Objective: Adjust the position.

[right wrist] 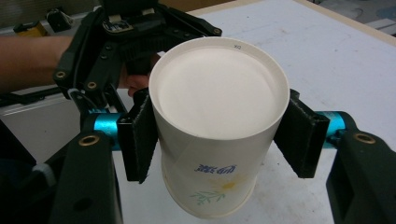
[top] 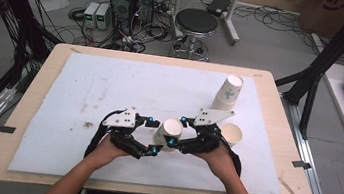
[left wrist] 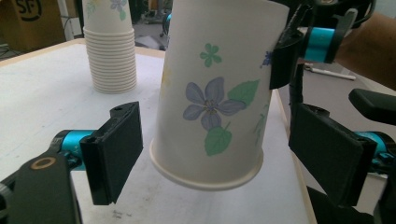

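A white foam sheet (top: 110,94) covers the wooden table (top: 30,124), with a black stool (top: 196,22) and tangled electronics on the floor at twelve o'clock. The left gripper view shows purple flowers on the paper cup (top: 169,133), while the right gripper view shows its plain white base. The left gripper (top: 152,136) stands unclenched, pads either side of the cup's rim without touching (the cup hangs tilted, off the sheet), and the right gripper (top: 178,130) clamps the cup, a cup stack (top: 227,92) at one o'clock and a single cup (top: 231,134) at three.
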### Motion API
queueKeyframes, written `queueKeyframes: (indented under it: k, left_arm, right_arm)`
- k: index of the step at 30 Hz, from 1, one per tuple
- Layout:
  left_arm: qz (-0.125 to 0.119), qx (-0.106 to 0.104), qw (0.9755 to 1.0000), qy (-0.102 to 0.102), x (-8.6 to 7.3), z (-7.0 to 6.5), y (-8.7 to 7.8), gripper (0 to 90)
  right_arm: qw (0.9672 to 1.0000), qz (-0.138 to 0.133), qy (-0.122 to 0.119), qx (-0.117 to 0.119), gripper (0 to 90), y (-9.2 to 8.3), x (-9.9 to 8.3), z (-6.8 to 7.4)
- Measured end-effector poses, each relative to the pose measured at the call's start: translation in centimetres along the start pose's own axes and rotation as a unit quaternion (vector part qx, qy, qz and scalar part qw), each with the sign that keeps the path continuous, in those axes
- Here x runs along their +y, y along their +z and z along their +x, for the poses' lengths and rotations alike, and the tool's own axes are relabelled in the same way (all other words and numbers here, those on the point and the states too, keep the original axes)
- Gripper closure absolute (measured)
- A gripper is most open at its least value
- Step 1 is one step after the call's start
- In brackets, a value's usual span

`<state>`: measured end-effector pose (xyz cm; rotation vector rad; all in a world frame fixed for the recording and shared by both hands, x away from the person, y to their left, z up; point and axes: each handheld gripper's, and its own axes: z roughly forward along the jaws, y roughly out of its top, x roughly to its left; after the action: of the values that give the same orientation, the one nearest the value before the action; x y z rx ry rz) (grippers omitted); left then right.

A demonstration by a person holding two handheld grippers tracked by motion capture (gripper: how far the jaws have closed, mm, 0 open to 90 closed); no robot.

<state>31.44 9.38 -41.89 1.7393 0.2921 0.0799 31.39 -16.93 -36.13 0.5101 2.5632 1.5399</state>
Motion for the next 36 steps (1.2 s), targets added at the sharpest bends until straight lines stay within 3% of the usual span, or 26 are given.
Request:
queueKeyframes:
  k: [8, 13, 16, 18, 19, 22, 25, 27, 36]
  left_arm:
    - [-0.002, -0.014, 0.9999, 0.0, -0.1, 0.1, 0.4, 25.7]
    - [0.001, -0.02, 0.9997, 0.013, 0.0, 0.1, 0.2, 32.6]
    - [0.004, -0.024, 0.9996, 0.013, 0.1, 0.0, 0.0, 35.5]
    - [0.014, -0.026, 0.9994, 0.016, 0.4, -0.1, -0.2, 35.9]
    - [0.022, -0.026, 0.9993, 0.017, 0.5, -0.1, -0.2, 36.0]
    - [0.052, -0.029, 0.9979, 0.027, 1.1, -0.3, -0.5, 36.2]
    - [0.089, -0.026, 0.9949, 0.039, 1.7, -0.4, -0.7, 36.3]
    - [0.119, -0.021, 0.9912, 0.055, 2.1, -0.4, -0.9, 36.3]
    - [0.197, -0.019, 0.9764, 0.087, 3.5, -0.5, -1.1, 36.2]
  right_arm:
    - [0.9998, -0.009, 0.004, 0.019, 36.9, 0.1, 0.2, 0.2]
    - [0.9995, -0.01, 0.014, 0.028, 37.0, 0.3, 0.1, 0.1]
    - [0.9992, -0.01, 0.021, 0.032, 33.2, 0.4, 0.1, 0.2]
    - [0.9993, -0.008, 0.027, 0.025, 19.0, 0.5, 0.2, 0.2]
    - [0.9995, -0.005, 0.025, 0.02, 18.1, 0.6, 0.3, 0.2]
    - [0.9993, -0.001, 0.015, 0.034, 18.1, 0.6, 0.4, 0.2]
    - [0.9992, 0.012, 0.002, 0.037, 18.1, 0.6, 0.6, 0.3]
    - [0.999, 0.024, -0.013, 0.035, 18.1, 0.8, 0.8, 0.4]
    - [0.9964, 0.057, -0.045, 0.043, 18.1, 1.4, 1.0, 0.4]
